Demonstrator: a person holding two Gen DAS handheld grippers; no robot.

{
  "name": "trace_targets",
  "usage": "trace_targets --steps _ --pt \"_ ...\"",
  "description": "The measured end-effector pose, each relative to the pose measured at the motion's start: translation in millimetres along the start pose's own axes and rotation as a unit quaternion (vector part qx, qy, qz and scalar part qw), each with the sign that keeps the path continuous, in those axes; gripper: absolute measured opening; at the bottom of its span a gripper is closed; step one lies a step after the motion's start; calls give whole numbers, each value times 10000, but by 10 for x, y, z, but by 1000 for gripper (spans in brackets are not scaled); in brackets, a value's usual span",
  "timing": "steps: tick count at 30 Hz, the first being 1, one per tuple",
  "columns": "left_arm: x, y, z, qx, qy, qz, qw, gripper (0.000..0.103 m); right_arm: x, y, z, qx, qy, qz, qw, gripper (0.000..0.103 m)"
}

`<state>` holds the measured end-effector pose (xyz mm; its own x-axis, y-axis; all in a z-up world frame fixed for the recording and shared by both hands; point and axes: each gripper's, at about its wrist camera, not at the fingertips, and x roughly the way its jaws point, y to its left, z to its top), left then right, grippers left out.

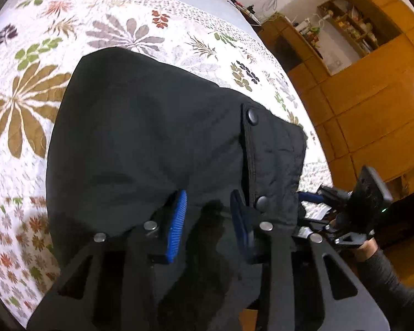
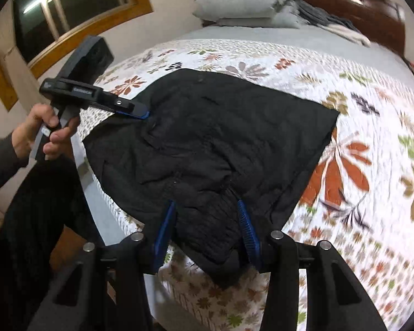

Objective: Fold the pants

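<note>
Blue ribbed pads (image 1: 179, 220) of the left gripper (image 1: 208, 209) sit closest to the lens, set a moderate gap apart, with black cloth lying in and over that gap. From the left wrist view alone I cannot tell whether they pinch it; the right wrist view shows the same gripper's tip (image 2: 140, 114) meeting the garment's edge at about 10 o'clock, fingers drawn narrow there, so it is probably gripping.

Black pants (image 2: 212, 143) lie on the floral bedspread (image 2: 372, 127), already doubled into a broad, wrinkled slab near the bed's near edge. A snap-button flap (image 1: 251, 154) runs up toward 1 o'clock in the left wrist view. The far corner of the slab points to 2 o'clock in the right wrist view.

The right gripper (image 2: 207, 223) holds a bunched, ribbed portion of the pants between its pads, fingers partly open around the thick wad, at 6 o'clock of the garment.

Both tools hold the near margin, the left one on the side by the person's hand (image 2: 45, 127), the right one at the near corner. The bulk of the cloth stretches away from both toward 12 and 1 o'clock, so the next fold would likely carry this near margin forward over the far part. Neither hand is clearly nearer
</note>
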<state>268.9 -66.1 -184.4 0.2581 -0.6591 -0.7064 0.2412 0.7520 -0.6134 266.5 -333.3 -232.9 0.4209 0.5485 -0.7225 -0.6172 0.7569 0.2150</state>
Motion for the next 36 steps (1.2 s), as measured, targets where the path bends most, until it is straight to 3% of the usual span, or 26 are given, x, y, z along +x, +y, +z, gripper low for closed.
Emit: trace_targets --steps 3,4,7,12,20,25,27,28,29,31,36 --pt "-247 -82 -39 7 -167 -202 9997 80 -128 -1 79 200 -82 92 9997 49" --pt "-354 -108 -53 90 -293 -222 9993 87 -233 -11 130 294 -239 156 9992 50" --pt "-661 -110 -62 288 -584 -209 9977 90 -429 -123 321 536 -604 46 9967 53" --pt "-873 172 12 -95 -672 -43 9977 90 -292 -443 677 976 -879 226 9911 53" --pt "-734 524 38 -402 -573 -36 9975 90 280 -784 747 1149 -271 232 9927 51" --pt "-689 778 83 -724 -590 -177 9955 90 327 -868 710 1386 -264 308 9895 53" --pt "-749 868 95 -849 -630 -306 9939 90 155 -900 693 1660 -434 491 9839 69" --pt "-785 912 99 -885 -629 -433 9931 90 58 -922 668 1833 -481 530 9805 88" --pt "-803 939 99 -903 -616 -535 9926 90 -39 -970 611 2092 -495 575 9749 96" --pt "-820 997 93 -908 -545 -759 9915 90 -147 -1086 494 2506 -427 808 9638 96" --pt "-740 1142 85 -987 -319 -1123 9882 90 -99 -1399 21 3607 197 1395 9220 100"
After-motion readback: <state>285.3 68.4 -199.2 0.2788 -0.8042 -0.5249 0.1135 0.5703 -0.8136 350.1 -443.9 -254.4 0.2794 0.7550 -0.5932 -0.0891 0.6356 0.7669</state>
